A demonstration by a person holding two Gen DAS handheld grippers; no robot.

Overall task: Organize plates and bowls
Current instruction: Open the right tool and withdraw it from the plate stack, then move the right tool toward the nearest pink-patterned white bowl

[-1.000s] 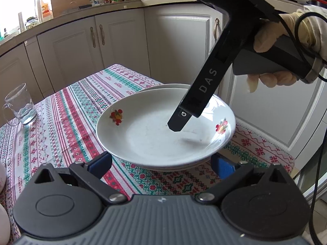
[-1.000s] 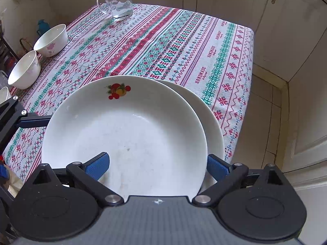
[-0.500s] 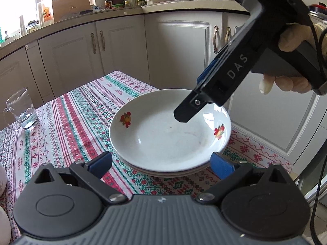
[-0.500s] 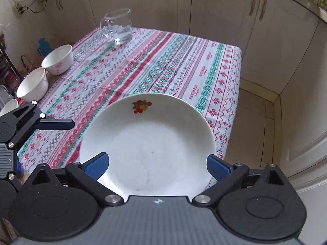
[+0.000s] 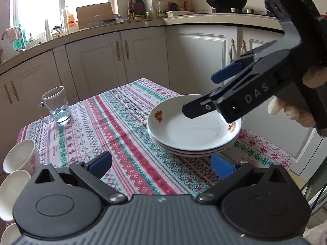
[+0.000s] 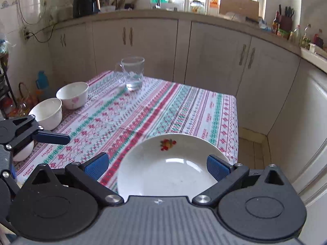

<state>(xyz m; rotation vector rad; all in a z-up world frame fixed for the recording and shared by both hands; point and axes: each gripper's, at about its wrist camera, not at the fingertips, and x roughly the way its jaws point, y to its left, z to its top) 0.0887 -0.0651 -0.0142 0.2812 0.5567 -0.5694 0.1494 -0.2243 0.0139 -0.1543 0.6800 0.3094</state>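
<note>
The stack of plates (image 5: pixel 194 130) sits on the patterned tablecloth (image 5: pixel 122 126), straight ahead of the left gripper (image 5: pixel 161 164) and just beyond its blue fingertips (image 5: pixel 101 163). Its jaws stand wide apart with nothing between them. The right gripper (image 6: pixel 157 164) hangs above the stack, apart from it; in its own view the top plate (image 6: pixel 167 167) fills the gap between its spread jaws, which grasp nothing. The left wrist view shows that gripper held in a hand (image 5: pixel 296 110) over the far rim of the stack. A glass mug (image 5: pixel 56 105) stands well off to the left of the left jaws, and white bowls (image 6: pixel 61 102) line the tablecloth's edge beside the left gripper.
</note>
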